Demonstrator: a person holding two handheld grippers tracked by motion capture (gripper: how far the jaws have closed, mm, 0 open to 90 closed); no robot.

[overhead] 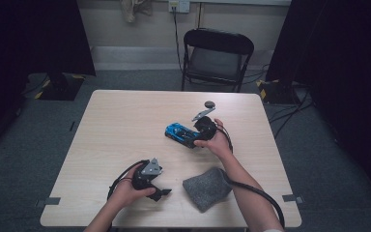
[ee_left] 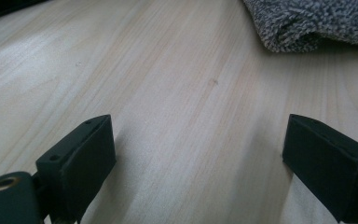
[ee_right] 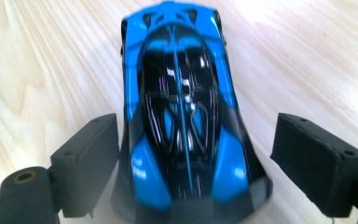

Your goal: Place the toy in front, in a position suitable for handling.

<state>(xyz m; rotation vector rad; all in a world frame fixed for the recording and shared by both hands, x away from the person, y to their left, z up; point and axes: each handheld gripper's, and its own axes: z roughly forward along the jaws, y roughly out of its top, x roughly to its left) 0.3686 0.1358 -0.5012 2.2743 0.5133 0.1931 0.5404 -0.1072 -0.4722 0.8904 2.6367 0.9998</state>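
The blue toy car [overhead: 180,134] sits right of centre in the high view, on the wooden table [overhead: 125,125], with the right gripper [overhead: 199,135] at its right-hand end. In the right gripper view the car [ee_right: 182,116] lies between the two black jaws, its long axis running straight up the frame, in line with the gripper. The left jaw is almost against the car's flank, while a gap shows at the right jaw, so the jaws stand wide and do not clamp it. The left gripper [overhead: 160,192] rests at the lower left, well apart from the car, its jaws wide over bare wood, with the grey cloth [overhead: 206,187] just beside it. The right hand is plainly nearer.
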